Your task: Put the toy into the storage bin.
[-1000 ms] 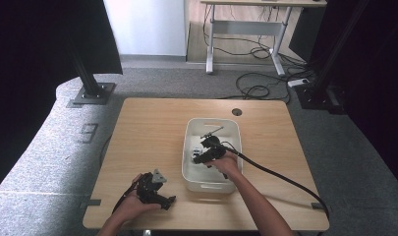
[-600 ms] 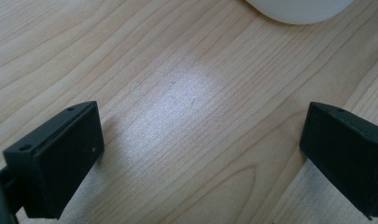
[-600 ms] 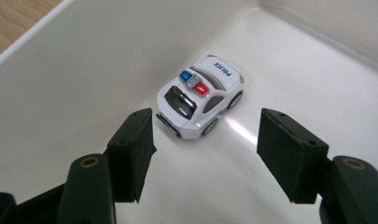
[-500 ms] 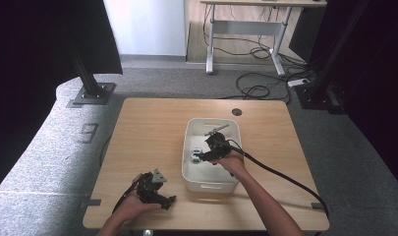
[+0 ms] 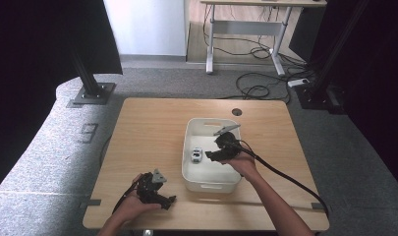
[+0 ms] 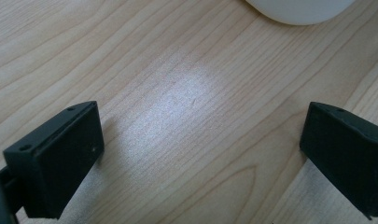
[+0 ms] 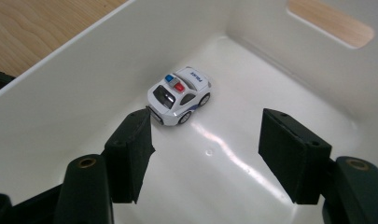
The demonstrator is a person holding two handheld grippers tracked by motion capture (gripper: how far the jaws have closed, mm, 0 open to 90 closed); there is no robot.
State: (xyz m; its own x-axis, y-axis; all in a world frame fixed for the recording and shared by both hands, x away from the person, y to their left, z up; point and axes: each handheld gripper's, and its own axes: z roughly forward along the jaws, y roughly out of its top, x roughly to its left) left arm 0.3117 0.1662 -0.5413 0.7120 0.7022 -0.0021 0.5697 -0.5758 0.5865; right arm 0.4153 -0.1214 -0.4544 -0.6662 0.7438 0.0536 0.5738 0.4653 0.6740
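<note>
My right gripper [image 7: 205, 135] has its jaws spread wide with nothing between them; they have just been opening, and the toy police car [image 7: 179, 95] sits on the bin floor just beyond the left pad's tip, free of both pads. My left gripper [image 6: 200, 154] is also wide open and empty, hovering low over bare table [image 6: 177, 93] with the rounded corner of the white bin [image 6: 298, 9] at the top of its view.

From the high view I see the right gripper [image 5: 221, 150] above the bin [image 5: 206, 184], and the car [image 5: 196, 155] resting on the floor of it, toward its left wall. The left gripper [image 5: 155, 189] waits near the table's front edge, just left of the bin.

I judge this to be the end of a placing step: the car is down on its wheels in the bin and let go. What the next move calls for, as I read it, is a clean lift of the right gripper straight out, minding the left pad so it does not nudge the car's rear.

The car is small, glossy, hard plastic, rounded and stubby, white with dark windows and a red-and-blue light bar; it will roll easily. The bin is smooth, shiny white plastic with rounded corners and a slot handle in its wall. The table is pale wood grain, matte.
</note>
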